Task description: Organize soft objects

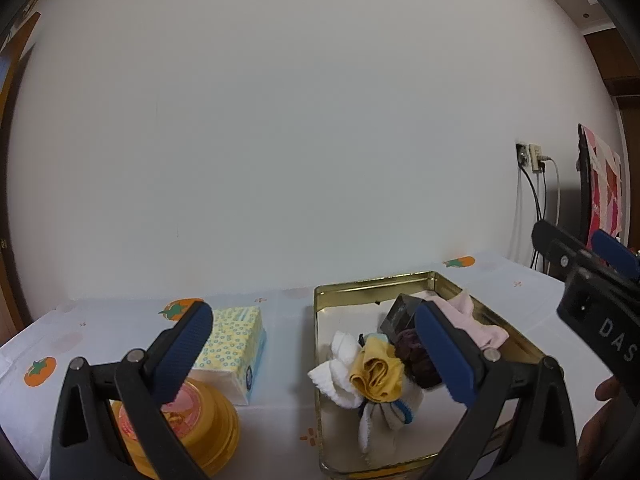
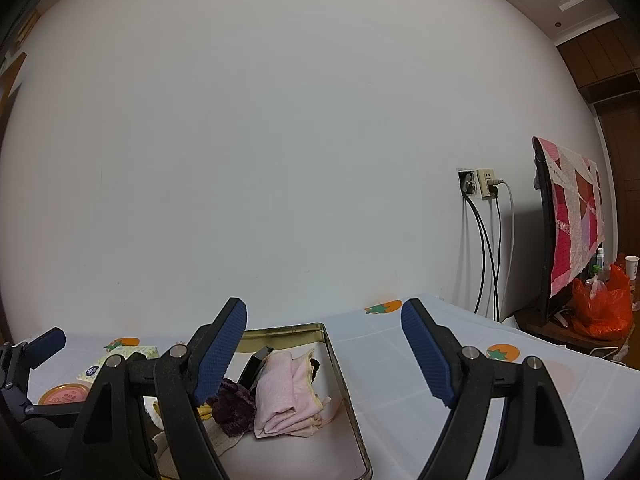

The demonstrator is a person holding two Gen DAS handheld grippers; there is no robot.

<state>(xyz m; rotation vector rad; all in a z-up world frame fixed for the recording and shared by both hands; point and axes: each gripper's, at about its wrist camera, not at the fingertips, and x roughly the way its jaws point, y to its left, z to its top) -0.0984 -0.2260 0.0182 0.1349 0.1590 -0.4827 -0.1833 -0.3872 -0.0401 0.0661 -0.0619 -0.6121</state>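
Left wrist view, one tin (image 1: 448,284), five cloths (bunched), both tools (image 1: 312,354) (image 2: 322,350) released

Left gripper (image 1: 314,354): black plastic frame, two triangular linkage arms w/ cut-out openings per side. Silver round pivot screws at joints, two each side. Fingers (image 1: 185,354) faced w/ blue ribbed rubber pads, serrated edge along inner side.

Right gripper (image 2: 324,354): same build, black arms, blue textured pads, silver pivot pins. Seen from the left wrist cam at far right: black body w/ white lettering "DAS", rest cut off by frame edge; small screw on housing, blue pad tip behind.

Part of a hand (image 1: 604,432) under that body, mostly out of frame, no sleeve visible.
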